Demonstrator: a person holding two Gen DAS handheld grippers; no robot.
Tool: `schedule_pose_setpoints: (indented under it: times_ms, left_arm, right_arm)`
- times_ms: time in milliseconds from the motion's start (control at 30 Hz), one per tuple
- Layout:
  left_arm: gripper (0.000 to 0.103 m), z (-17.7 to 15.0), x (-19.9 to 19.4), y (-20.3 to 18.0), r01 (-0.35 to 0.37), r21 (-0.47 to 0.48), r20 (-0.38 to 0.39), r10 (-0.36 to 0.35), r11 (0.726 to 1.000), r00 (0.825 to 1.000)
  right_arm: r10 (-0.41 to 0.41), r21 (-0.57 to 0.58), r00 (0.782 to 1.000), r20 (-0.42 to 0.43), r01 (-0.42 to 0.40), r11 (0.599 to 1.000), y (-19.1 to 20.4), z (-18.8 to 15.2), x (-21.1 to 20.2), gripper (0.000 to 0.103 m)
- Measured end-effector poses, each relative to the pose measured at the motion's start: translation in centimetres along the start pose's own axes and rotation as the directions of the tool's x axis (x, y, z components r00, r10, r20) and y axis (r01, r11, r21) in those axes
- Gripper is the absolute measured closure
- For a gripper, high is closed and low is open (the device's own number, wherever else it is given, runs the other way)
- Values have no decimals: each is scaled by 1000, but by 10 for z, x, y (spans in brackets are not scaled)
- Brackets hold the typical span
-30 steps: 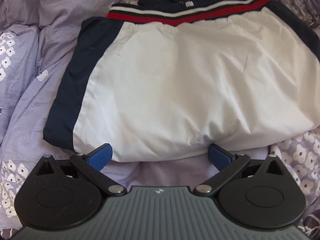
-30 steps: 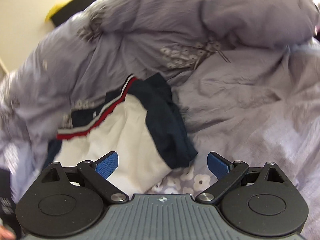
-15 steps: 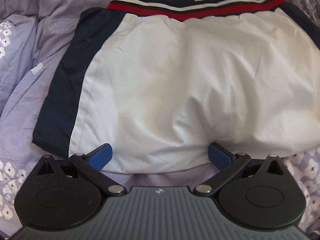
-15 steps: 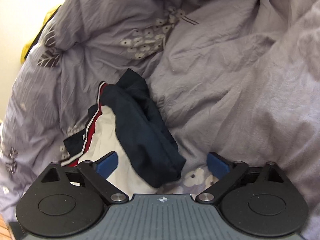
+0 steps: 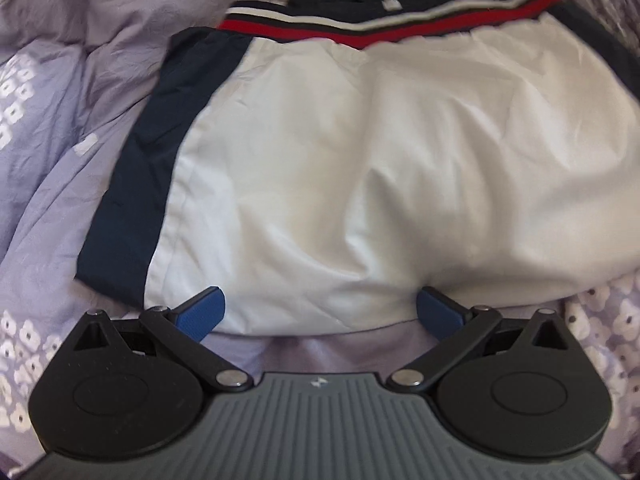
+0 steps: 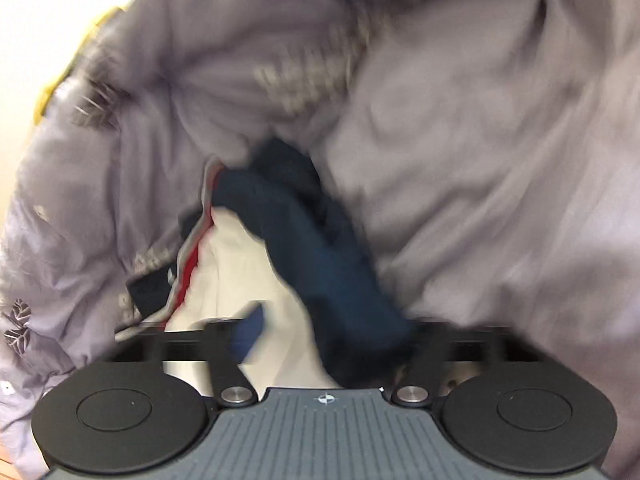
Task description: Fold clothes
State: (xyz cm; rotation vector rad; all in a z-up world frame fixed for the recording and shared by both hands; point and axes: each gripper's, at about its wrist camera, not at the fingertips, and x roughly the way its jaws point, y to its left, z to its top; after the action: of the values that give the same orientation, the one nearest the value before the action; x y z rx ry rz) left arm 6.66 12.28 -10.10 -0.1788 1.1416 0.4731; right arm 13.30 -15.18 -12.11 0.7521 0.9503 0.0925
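Observation:
White shorts with navy side panels and a red, white and navy waistband lie flat on the lilac bedding. My left gripper is open, its blue pads at the shorts' near hem, fabric lying between them. In the blurred right wrist view the same shorts show from the side. My right gripper has its jaws partly drawn in around the navy side edge; the right pad is hidden behind the cloth.
A rumpled lilac duvet with white flower print surrounds the shorts and rises in folds behind them. A pale wall and a yellow object lie beyond the bed's left edge.
My right gripper has moved forward onto the shorts' navy edge and its jaws have closed inward. My left gripper has stayed open at the hem, the shorts shifting slightly right.

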Motion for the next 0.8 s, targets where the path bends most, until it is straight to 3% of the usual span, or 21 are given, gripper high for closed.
schedule_pose_setpoints:
  times_ms: [33, 100, 200, 267, 333, 367, 433, 567, 700, 800]
  left_arm:
    - [0, 0, -7, 5, 10, -27, 33, -9, 1000, 999]
    - [0, 1, -8, 6, -42, -26, 83, 44, 999, 996]
    - [0, 3, 19, 1, -87, 27, -12, 87, 996, 996]
    - [0, 2, 12, 16, -48, -14, -18, 48, 999, 999]
    - [4, 5, -10, 47, 16, -86, 14, -14, 996, 1000]
    - [3, 7, -22, 62, 48, -121, 31, -45, 991, 999]
    - [3, 9, -43, 103, 48, -177, 70, -36, 983, 997]
    - [3, 5, -66, 183, -46, -297, 85, 74, 954, 994]
    - [3, -8, -73, 233, -80, -393, 71, 117, 916, 991]
    - [3, -17, -67, 242, -106, -413, 34, 132, 904, 991]
  right_arm:
    - [-12, 18, 1000, 11, 12, 1000, 0, -1, 1, 48]
    - [11, 23, 1000, 22, -11, 1000, 4, -1, -4, 85]
    - [19, -81, 998, 64, -13, 997, 29, -3, -21, 88]
    - [13, -218, 995, 99, 8, 976, 60, -8, -31, 90]
    - [31, -384, 990, 135, 24, 923, 98, -18, -41, 90]
    - [48, -467, 988, 145, 26, 884, 120, -24, -45, 90]
    - [86, -616, 987, 136, 16, 787, 165, -45, -44, 90]
    - [120, -834, 989, 90, 8, 552, 242, -111, -13, 90]
    - [119, -955, 993, 11, -25, 295, 283, -193, 30, 90]
    - [79, -976, 993, -93, -106, 192, 293, -244, 55, 90]
